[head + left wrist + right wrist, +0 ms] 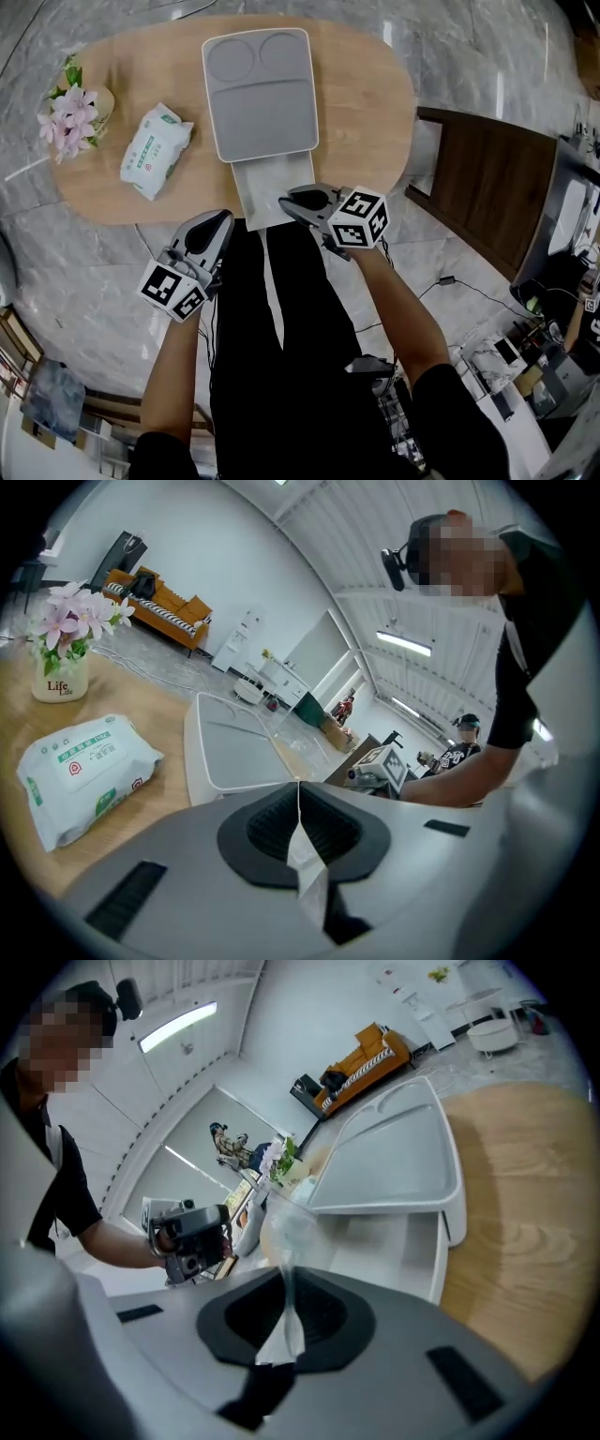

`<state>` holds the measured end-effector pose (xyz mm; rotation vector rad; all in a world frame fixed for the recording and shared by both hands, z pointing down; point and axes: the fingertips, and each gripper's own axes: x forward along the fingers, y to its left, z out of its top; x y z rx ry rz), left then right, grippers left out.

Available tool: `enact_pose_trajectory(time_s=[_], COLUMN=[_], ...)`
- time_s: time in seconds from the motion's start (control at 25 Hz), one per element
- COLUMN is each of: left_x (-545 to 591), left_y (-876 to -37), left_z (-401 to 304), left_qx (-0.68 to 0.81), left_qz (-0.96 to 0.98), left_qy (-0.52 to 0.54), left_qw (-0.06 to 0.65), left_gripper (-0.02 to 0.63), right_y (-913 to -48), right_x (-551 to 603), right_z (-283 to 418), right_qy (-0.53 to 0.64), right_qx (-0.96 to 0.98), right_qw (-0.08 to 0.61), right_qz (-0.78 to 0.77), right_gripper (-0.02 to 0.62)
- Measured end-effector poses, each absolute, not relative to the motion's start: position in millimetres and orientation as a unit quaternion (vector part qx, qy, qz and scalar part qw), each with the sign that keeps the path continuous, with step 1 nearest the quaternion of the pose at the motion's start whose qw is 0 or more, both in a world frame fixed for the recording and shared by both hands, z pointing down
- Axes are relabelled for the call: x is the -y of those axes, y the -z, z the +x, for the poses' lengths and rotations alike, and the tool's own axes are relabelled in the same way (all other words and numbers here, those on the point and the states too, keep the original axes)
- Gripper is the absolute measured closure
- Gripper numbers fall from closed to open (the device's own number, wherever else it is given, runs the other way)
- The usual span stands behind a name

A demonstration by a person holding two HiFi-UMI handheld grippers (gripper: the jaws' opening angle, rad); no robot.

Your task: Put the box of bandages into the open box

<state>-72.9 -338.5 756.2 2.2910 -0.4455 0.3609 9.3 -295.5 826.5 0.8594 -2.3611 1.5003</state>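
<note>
My right claw (289, 202) hovers closed and empty over the grey box's (261, 94) open drawer (262, 183) — my left claw (223, 218), closed too, sits beside the worktop (375, 103) edge.

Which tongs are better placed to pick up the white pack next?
Left, probably. The left tongs are on the side of the pack; the right tongs are at the open drawer, farther away. Both are shut.

table (375, 103): 1; open box (262, 112): 1; wipes pack (155, 150): 1; flower vase (73, 112): 1
</note>
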Motion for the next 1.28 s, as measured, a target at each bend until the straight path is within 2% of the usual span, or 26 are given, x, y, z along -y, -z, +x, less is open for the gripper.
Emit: enact_pose_trajectory(time_s=[0.36,0.76,1.08,1.28], left_x=[332,329,322,322], left_y=[-763,-764,-761,-762], left_z=[-78,-85,-76,-76], left_qx=[0.178,0.179,0.167,0.168], left_qz=[0.893,0.892,0.896,0.896], left_qy=[-0.14,-0.141,-0.137,-0.134], left_qw=[0.389,0.389,0.387,0.39], left_gripper=[0.589,0.588,0.589,0.588], right_y=[-853,-875,-883,-887], right_x=[309,309,310,311], right_z=[-9,-8,-1,3], right_qy=[-0.532,-0.472,-0.441,-0.398], right_qx=[0.784,0.774,0.757,0.757], right_qw=[0.176,0.307,0.363,0.4], right_qz=[0.267,0.29,0.318,0.329], right_gripper=[0.563,0.563,0.557,0.505])
